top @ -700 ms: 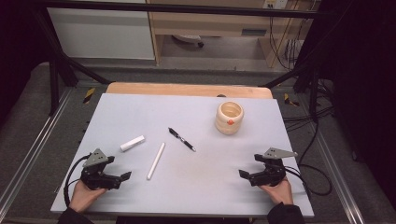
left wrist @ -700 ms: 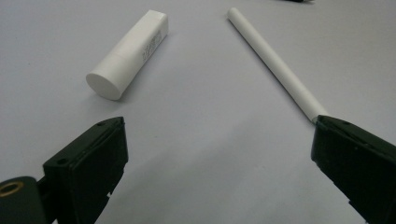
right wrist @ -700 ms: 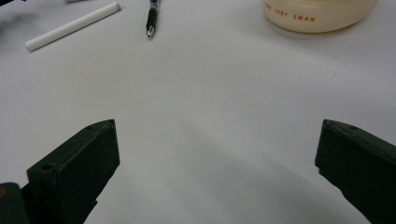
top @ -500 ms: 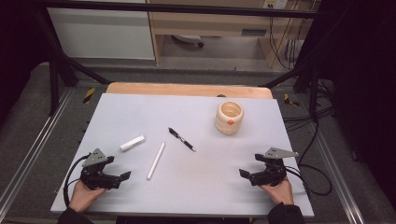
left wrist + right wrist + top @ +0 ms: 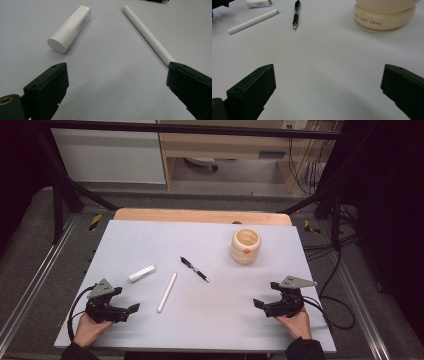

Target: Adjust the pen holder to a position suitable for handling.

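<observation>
High view: we hold our left gripper point(image 5: 131, 309) and right gripper point(image 5: 258, 304) with jaws open and empty, the long white plastic stick point(image 5: 167, 292) lying on the grey tabletop point(image 5: 210, 320) near the left.

White stick point(image 5: 167, 292) & white tube point(image 5: 142, 273), flat on table.
Stick: long, thin, lying diagonal. Tube: short, capped, just left of stick, not touching.

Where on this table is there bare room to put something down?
The widest bare patch lies between the left gripper and the right gripper, below the black pen. The far left stretch of the grey table is bare too. It is crowded around the short white tube, long white stick and cream ribbed cup.
</observation>
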Demonstrator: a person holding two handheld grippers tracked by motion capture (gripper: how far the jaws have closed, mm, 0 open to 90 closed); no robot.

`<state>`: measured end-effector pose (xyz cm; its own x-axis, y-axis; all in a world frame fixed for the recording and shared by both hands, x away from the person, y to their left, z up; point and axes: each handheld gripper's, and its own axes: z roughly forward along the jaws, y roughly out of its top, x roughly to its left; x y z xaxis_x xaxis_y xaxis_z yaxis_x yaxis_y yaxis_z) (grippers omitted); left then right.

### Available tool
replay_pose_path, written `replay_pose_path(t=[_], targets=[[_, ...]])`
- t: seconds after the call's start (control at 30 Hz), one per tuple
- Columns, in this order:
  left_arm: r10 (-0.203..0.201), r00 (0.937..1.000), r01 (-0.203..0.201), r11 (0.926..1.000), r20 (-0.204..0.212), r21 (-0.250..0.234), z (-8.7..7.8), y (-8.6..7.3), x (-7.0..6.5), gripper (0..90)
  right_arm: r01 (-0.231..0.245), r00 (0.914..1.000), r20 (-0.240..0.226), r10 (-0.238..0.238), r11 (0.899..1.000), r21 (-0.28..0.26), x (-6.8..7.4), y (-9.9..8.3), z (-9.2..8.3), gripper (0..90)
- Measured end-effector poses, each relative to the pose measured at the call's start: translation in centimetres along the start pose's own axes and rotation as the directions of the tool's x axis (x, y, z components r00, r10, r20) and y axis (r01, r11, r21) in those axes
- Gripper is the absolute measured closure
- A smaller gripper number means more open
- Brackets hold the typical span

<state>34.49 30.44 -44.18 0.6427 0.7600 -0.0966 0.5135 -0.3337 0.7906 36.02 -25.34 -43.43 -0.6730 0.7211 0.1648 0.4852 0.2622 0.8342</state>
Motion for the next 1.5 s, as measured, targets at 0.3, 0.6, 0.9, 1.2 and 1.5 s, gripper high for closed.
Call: replay_pose_path(t=[0.3, 0.6, 0.9, 1.2, 1.5], targets=[[-0.007, 1.0000, 0.007, 1.0000, -0.004, -0.002, 0.1, 0.0, 0.0, 4.3, 0.020, 0.9996, 0.020, -0.020, 1.000, -0.005, 0.4, 1.1, 0.6, 0.6], [-0.005, 1.0000, 0.005, 1.0000, -0.005, 0.003, 0.1, 0.0, 0.0, 4.3, 0.039, 0.9987, 0.034, -0.039, 0.999, 0.002, 0.8, 2.6, 1.3, 0.6], [-0.004, 1.0000, 0.004, 1.0000, -0.006, 0.006, 0.1, 0.0, 0.0, 4.5, 0.062, 0.9967, 0.052, -0.061, 0.998, -0.004, 0.7, 5.0, 2.4, 0.7], [-0.006, 1.0000, 0.006, 1.0000, -0.004, 0.004, 0.1, 0.0, 0.0, 4.5, 0.083, 0.9945, 0.065, -0.082, 0.997, -0.008, 0.6, 8.1, 4.1, 1.4], [-0.007, 1.0000, 0.007, 1.0000, -0.003, 0.003, 0.1, 0.0, 0.0, 4.6, 0.109, 0.9909, 0.078, -0.110, 0.994, 0.009, 0.1, 10.9, 5.9, 4.1]])
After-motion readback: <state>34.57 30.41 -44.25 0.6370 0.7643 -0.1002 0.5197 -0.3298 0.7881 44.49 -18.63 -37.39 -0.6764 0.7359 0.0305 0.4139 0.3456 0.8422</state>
